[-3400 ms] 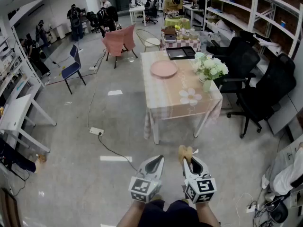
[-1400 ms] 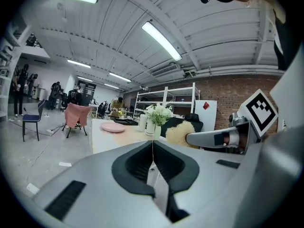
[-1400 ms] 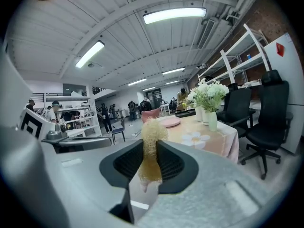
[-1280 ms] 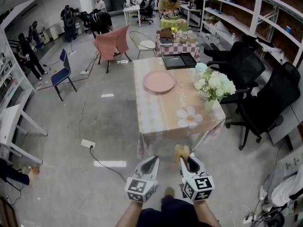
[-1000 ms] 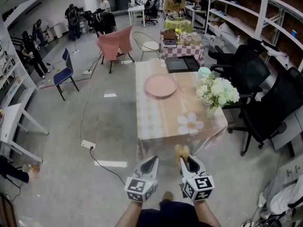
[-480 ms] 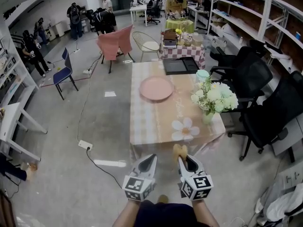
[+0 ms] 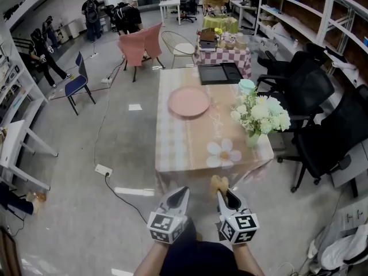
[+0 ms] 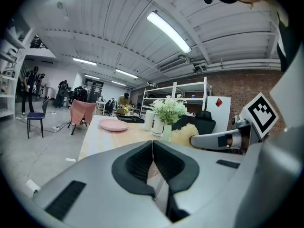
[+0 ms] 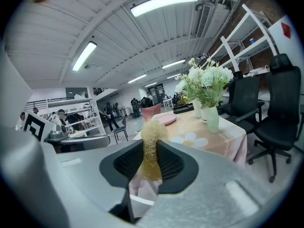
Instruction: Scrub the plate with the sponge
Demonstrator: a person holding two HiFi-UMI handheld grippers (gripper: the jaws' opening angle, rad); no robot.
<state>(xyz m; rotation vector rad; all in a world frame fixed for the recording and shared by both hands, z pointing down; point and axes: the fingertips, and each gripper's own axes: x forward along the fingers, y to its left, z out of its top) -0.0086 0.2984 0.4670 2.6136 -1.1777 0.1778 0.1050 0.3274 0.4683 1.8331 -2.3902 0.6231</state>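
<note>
**Sponge clamped in the right gripper, plate out of reach on the table**

From the head view, the person's hands are hidden under the marker cubes, and only forearms and dark clothing show at 6 o'clock. A cloth covers the table [image 7: 190, 148], hiding most of its legs. In both gripper views the plate [image 8: 113, 125] is small and nearly edge-on, so its surface cannot be made out.

The left gripper [image 7: 181, 191] has its jaws pressed together with nothing between them; its own view shows the pads meeting in a thin line [image 8: 152, 144]. The right gripper [image 7: 221, 193] is closed on the yellow fibrous sponge [image 9: 151, 141]. The sponge's lower part is squeezed between the pads and its frayed top sticks up above them [image 7: 218, 182].

Both grippers are held side by side off the table's near edge, touching nothing on it. The pink plate [image 7: 189, 102] lies at 12 o'clock from them, on the table's far half. A vase of white flowers [image 7: 256, 117] stands at about 1 o'clock, with a black tray [image 7: 219, 73] beyond the plate.
</note>
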